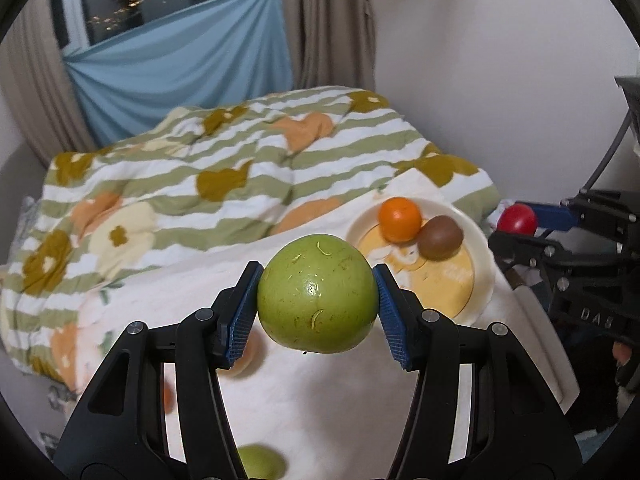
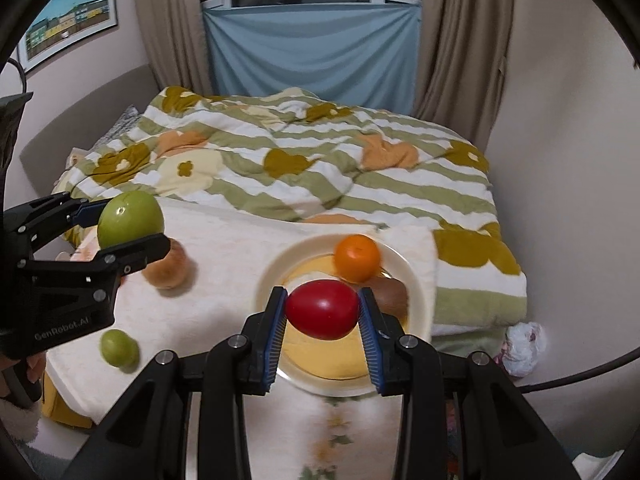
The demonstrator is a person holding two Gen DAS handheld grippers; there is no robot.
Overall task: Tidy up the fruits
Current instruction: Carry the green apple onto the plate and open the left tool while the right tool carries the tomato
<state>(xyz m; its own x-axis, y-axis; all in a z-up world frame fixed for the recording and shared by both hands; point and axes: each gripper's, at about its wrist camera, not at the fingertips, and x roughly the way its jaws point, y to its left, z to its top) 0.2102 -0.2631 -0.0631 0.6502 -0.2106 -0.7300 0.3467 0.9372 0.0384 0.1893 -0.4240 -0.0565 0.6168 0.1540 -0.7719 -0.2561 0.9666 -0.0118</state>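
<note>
My right gripper [image 2: 322, 310] clamps a glossy red tomato-like fruit [image 2: 322, 309] over the cream plate [image 2: 416, 280] already holding an orange [image 2: 357, 257] and brown kiwi [image 2: 394, 294], my left gripper [image 1: 318, 298] pinches a big green apple [image 1: 318, 298], and a tan fruit [image 2: 168, 266] and small green fruit [image 2: 119, 347] remain on the white cloth [image 2: 224, 248].

left tool [image 1: 318, 300] clamped and tilted downward, right tool [image 2: 322, 310] likewise

The bed [image 2: 460, 312] carries a white towel [image 2: 224, 240]; on it sit a plate [image 2: 272, 276] at 3 o'clock, a small green fruit [image 2: 119, 347] at 8 and, blurred, perhaps a brownish fruit [image 2: 168, 268] at 9.
</note>
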